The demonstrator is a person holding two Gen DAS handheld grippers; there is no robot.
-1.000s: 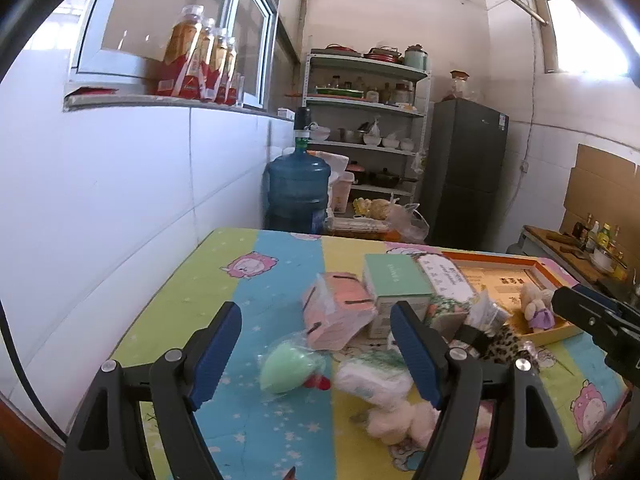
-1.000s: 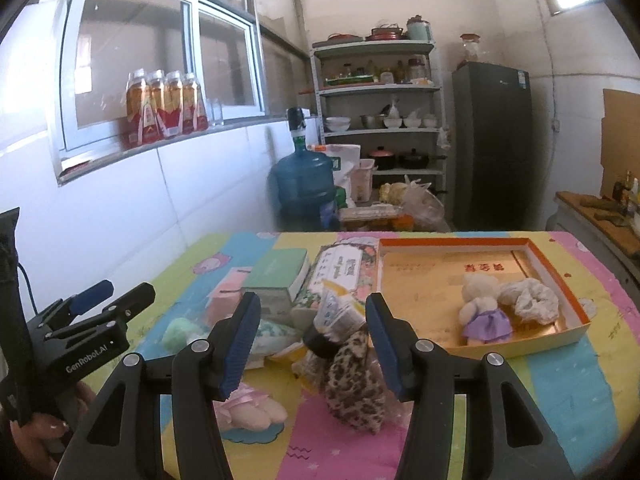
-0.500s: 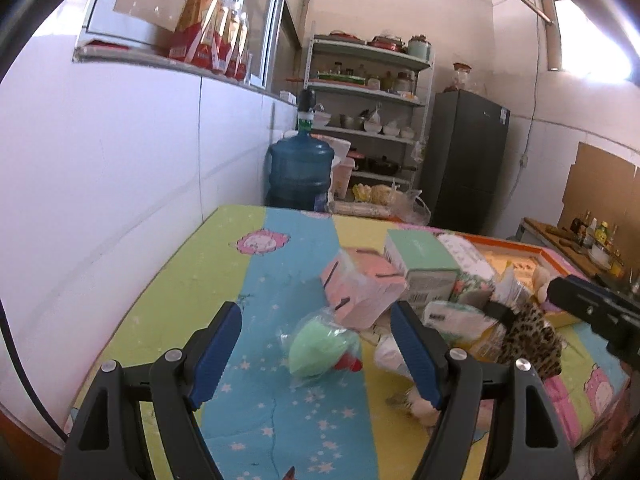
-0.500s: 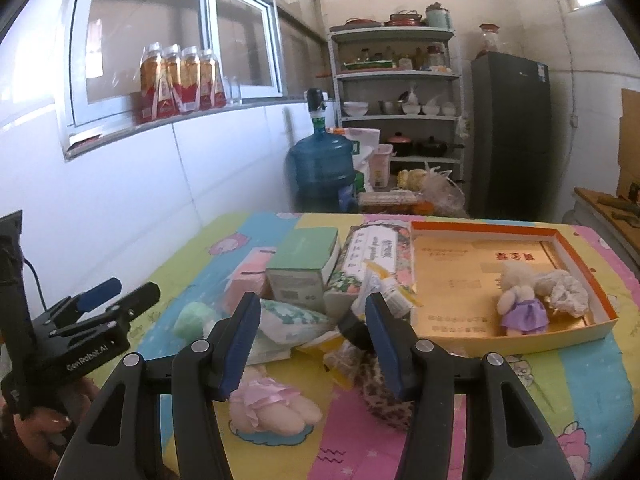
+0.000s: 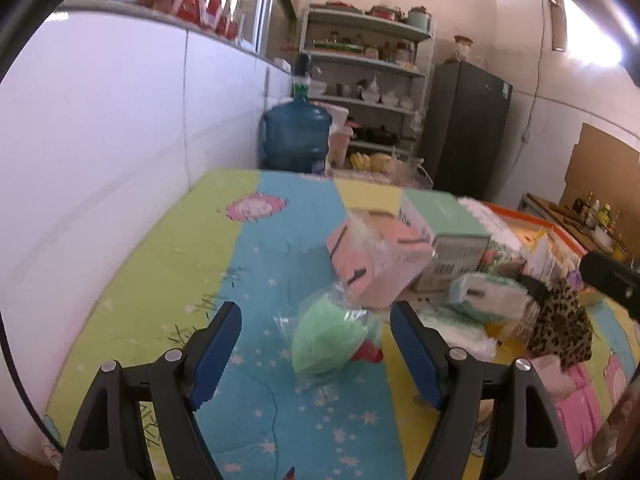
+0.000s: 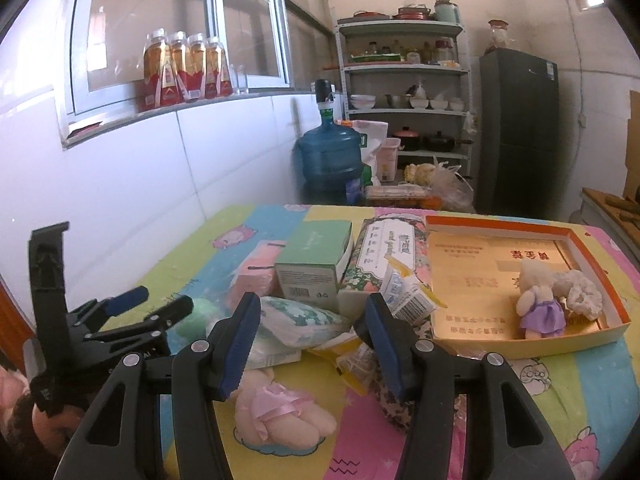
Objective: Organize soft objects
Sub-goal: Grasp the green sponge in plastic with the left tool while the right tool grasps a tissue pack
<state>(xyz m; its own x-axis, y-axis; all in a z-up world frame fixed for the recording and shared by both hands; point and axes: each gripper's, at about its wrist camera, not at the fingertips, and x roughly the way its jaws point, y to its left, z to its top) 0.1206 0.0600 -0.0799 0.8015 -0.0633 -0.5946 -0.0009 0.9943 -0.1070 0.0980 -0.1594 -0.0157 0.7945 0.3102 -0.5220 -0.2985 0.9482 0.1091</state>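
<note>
Two plush toys [image 6: 554,304] already lie in the orange tray [image 6: 600,268], while both the left tool [image 5: 316,340] and right tool [image 6: 312,332] gape empty over the bagged green sponge [image 5: 328,340], pink plush [image 6: 280,416] and packets cluttering the tabletop [image 5: 160,264].

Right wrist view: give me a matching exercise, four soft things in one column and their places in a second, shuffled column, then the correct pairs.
Things:
1. doll in purple dress
2. doll in pink dress
3. green sponge in plastic
4. leopard-print pouch

Places:
A. between the open left gripper fingers
B. inside the orange box
C. on the mat, under the open right gripper
D. near the right gripper's tip in the left wrist view

Pairs: 1-B, 2-C, 3-A, 4-D
</note>
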